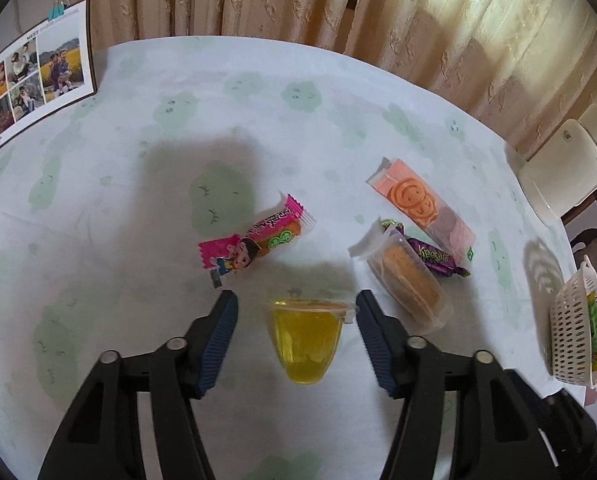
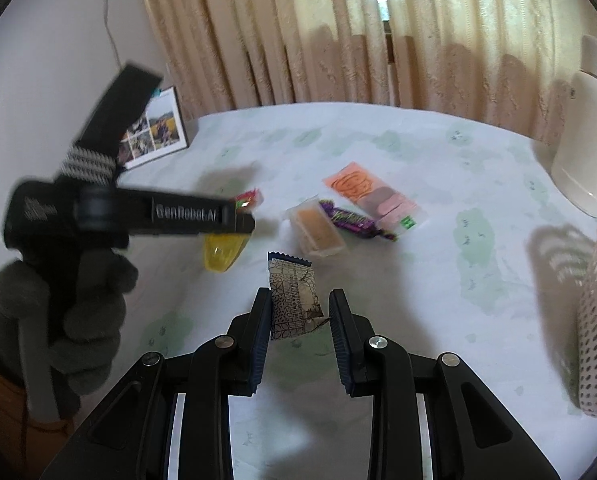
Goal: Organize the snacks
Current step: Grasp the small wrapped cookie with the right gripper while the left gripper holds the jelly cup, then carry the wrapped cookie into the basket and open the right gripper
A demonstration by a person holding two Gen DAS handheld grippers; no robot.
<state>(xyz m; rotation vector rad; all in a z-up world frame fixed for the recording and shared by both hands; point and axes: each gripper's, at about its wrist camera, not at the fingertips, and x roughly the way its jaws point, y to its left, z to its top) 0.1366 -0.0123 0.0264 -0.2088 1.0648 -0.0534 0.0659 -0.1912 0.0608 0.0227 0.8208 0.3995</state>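
Between the left gripper's (image 1: 294, 308) parted jaws sits one yellow jelly cup (image 1: 306, 336) on the table (image 1: 138, 128), pads clear of it. One patterned bar (image 2: 294, 300) is clamped in the right gripper (image 2: 296, 306). Four more snacks lie loose – pink wafer (image 1: 254, 244) at eleven o'clock, biscuit pack (image 1: 410, 280), purple candy (image 1: 438, 258), smiley pack (image 1: 422, 204) toward two. One basket (image 1: 574, 328) at three, cut off – its green contents unclear.

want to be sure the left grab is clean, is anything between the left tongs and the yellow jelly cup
Nothing visible. The yellow jelly cup already sits in the gap of the left tongs, the pads apart from its sides. The nearest neighbours, the pink snack bar and the clear cookie pack, lie beyond the fingertips.
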